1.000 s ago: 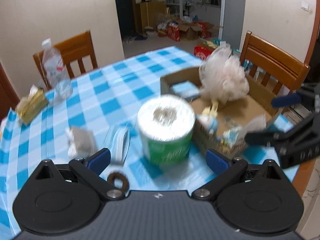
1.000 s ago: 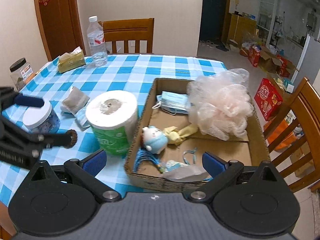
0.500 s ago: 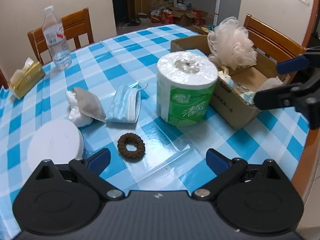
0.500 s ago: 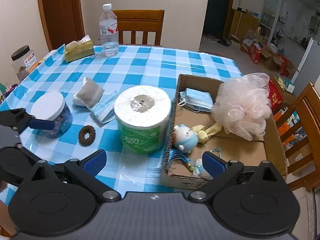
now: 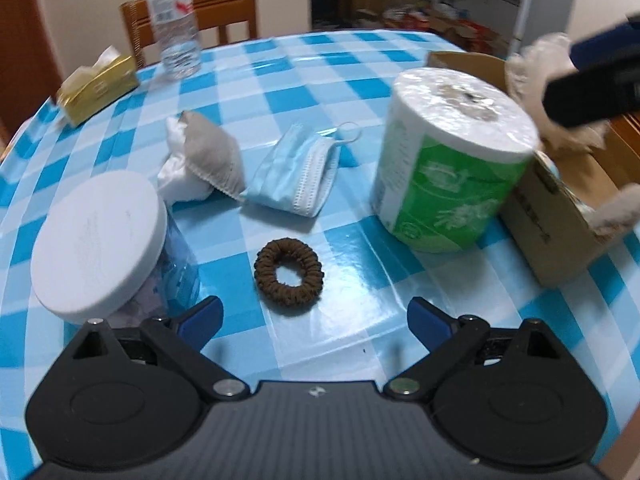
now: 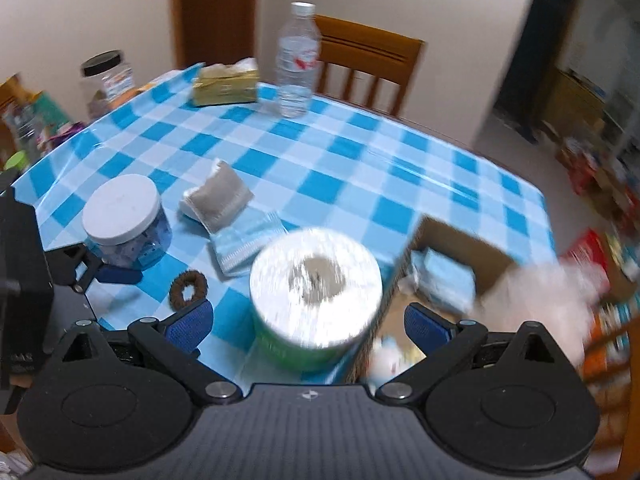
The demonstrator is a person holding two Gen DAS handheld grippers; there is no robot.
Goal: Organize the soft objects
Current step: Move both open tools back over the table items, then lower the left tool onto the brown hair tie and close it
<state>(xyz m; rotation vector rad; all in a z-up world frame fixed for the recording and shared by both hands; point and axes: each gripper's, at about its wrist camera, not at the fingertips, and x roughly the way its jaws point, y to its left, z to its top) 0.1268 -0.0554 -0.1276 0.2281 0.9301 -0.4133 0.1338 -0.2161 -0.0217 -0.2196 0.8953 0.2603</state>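
Note:
A brown hair scrunchie [image 5: 289,277] lies on the blue checked tablecloth just ahead of my open, empty left gripper [image 5: 316,322]; it also shows in the right wrist view [image 6: 188,291]. Behind it lie a blue face mask [image 5: 298,174] and a grey-and-white pouch [image 5: 204,160]. A green-wrapped toilet roll [image 5: 448,164] stands beside the cardboard box [image 5: 560,216], which holds masks [image 6: 444,276] and a pale bath pouf [image 6: 536,300]. My right gripper [image 6: 308,326] is open and empty, hovering over the toilet roll [image 6: 316,292].
A white-lidded jar [image 5: 100,240] stands close to my left finger. A water bottle [image 6: 298,60], a gold tissue pack [image 6: 226,86] and a black-lidded jar [image 6: 106,76] stand at the far edge. A wooden chair [image 6: 368,64] is behind the table.
My left gripper has dropped closer to the scrunchie. My right gripper has swung left, from over the box to over the toilet roll; its view is blurred by motion.

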